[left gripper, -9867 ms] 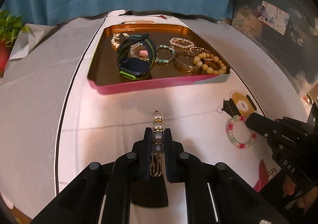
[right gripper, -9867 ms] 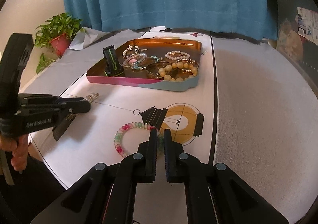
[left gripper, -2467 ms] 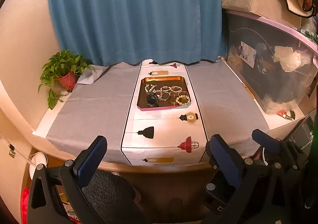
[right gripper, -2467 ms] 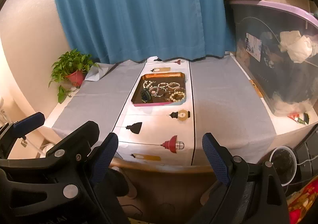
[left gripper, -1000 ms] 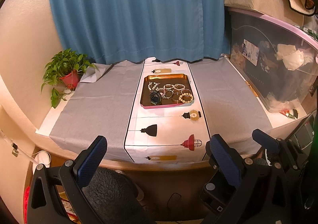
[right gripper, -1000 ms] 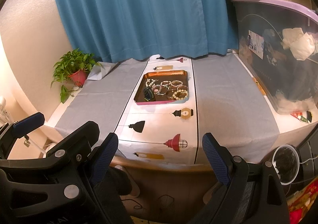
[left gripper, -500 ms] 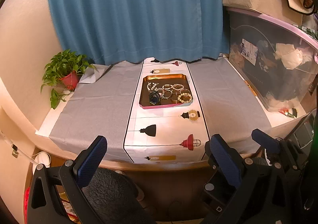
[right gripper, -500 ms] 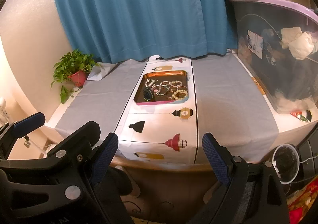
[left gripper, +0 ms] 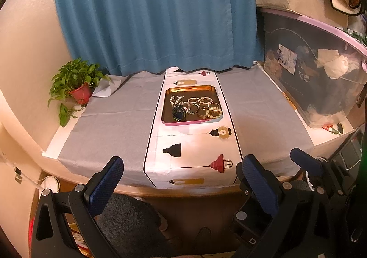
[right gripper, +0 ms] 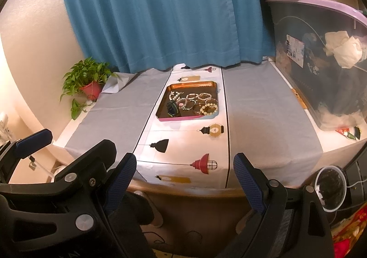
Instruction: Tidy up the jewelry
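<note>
A copper-coloured tray [left gripper: 167, 118] with a pink front rim sits far up the white runner. It holds several bracelets, a dark watch [left gripper: 179, 113] and a cream bead bracelet [left gripper: 214, 112]. The same tray [right gripper: 160, 118] shows in the right wrist view. My left gripper [left gripper: 182, 181] stands wide open and empty, held back off the table's front edge. My right gripper [right gripper: 184, 181] is just as wide open, with nothing between its blue pads. One finger [left gripper: 305, 163] of the right gripper shows at the left wrist view's right side.
The white runner [left gripper: 195, 143] with lamp prints lies over a grey cloth [left gripper: 114, 120]. A potted plant [left gripper: 78, 88] stands at the back left. A large clear bin [left gripper: 321, 79] fills the right side. A blue curtain [left gripper: 156, 17] hangs behind.
Ten seconds ago both grippers were low over the runner, the left shut on a beaded charm. Now both are drawn back, open and empty. Over the last second nothing has visibly moved.
</note>
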### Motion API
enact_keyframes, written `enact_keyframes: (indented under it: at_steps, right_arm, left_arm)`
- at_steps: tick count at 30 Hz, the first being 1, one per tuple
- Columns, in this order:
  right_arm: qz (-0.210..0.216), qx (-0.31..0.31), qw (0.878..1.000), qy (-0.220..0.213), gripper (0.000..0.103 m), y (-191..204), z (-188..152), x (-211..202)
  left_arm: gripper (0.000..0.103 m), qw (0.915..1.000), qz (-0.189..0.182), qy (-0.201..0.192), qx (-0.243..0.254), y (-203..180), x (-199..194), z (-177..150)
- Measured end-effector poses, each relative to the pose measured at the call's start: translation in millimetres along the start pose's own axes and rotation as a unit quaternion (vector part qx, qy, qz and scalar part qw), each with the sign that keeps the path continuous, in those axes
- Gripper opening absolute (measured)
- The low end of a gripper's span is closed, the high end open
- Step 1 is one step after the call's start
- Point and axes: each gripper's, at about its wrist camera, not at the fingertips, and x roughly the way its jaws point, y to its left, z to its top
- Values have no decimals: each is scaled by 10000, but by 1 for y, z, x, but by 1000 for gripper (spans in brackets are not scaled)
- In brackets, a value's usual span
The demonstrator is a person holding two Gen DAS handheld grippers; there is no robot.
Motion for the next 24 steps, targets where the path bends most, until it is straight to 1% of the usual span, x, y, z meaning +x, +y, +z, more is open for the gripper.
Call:
enact_keyframes:
  at_steps: [20, 24]
  right_arm:
    - [55, 18, 10000, 27, 87, 3, -1, -2]
    - [117, -10, 9999, 47, 87, 4, 0, -2]
  left_arm:
    - [103, 10000, 13, 11, 8, 0, -2, 0]
    - [103, 10000, 83, 8, -26, 1, -3, -2]
